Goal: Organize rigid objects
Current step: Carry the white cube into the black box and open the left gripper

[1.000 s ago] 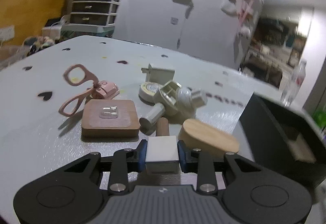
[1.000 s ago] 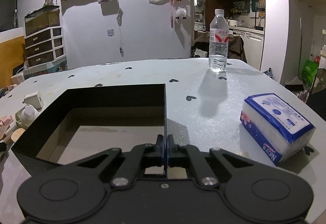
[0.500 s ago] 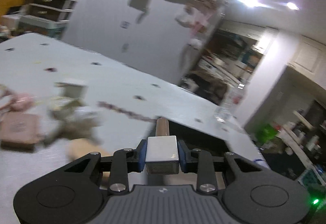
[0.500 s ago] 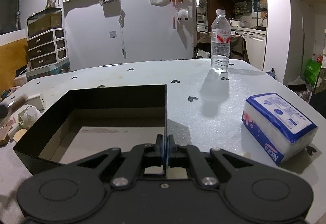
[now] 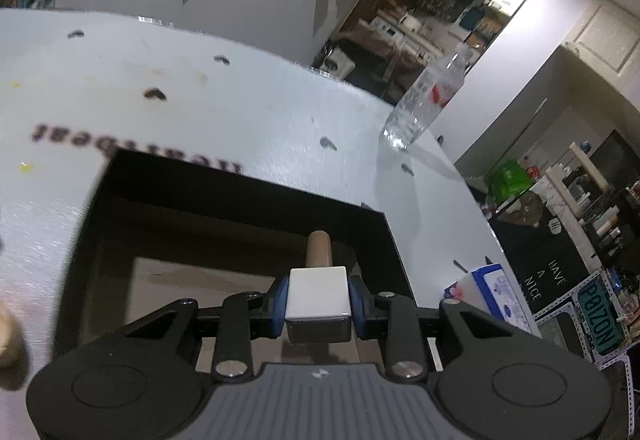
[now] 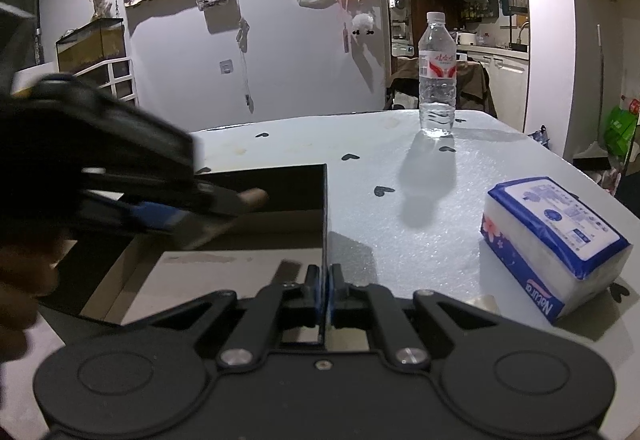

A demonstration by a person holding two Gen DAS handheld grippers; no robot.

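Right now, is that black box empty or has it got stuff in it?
Empty, as far as it shows: the black box has a bare floor; the near corners are hidden.

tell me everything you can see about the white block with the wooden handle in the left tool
The white block with the wooden handle looks like a small mallet or stamp: a smooth, boxy white head, grey in shadow on its near face, with a round, light brown wooden stub pointing forward. The left tool clamps the head from both sides with its blue pads. It hangs over the open black box, handle aimed toward the far wall, touching only the pads. In the right wrist view it is blurred.
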